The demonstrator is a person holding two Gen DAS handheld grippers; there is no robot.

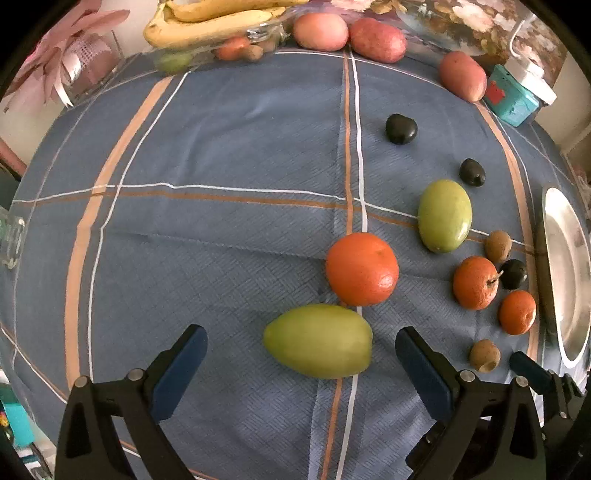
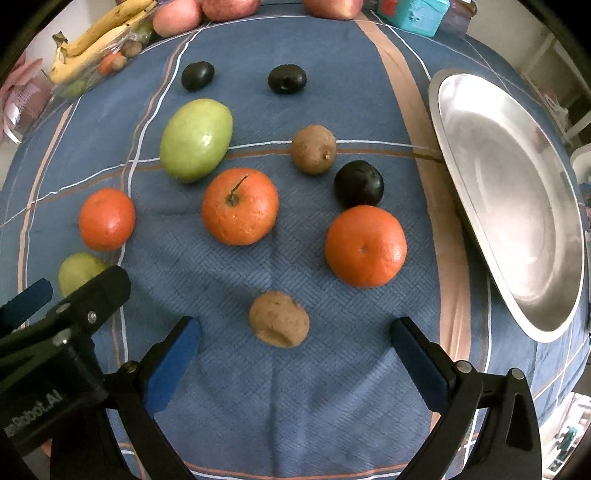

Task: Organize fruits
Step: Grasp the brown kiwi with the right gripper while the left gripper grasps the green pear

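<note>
My left gripper (image 1: 301,347) is open, its jaws on either side of a green mango (image 1: 318,340) lying on the blue cloth; I cannot tell if they touch it. An orange (image 1: 362,268) sits just behind it. My right gripper (image 2: 295,332) is open, with a brown kiwi (image 2: 279,319) just ahead of its fingertips. Beyond lie two oranges (image 2: 239,206) (image 2: 365,246), a third orange (image 2: 107,219), a second green mango (image 2: 196,139), another kiwi (image 2: 314,148) and three dark plums (image 2: 358,183) (image 2: 287,78) (image 2: 197,75).
A silver metal plate (image 2: 517,206) lies at the right table edge. Bananas (image 1: 210,22) in a clear tray and red apples (image 1: 377,39) (image 1: 462,75) stand at the far edge, with a teal box (image 1: 511,96). The left gripper's body (image 2: 74,317) shows in the right wrist view.
</note>
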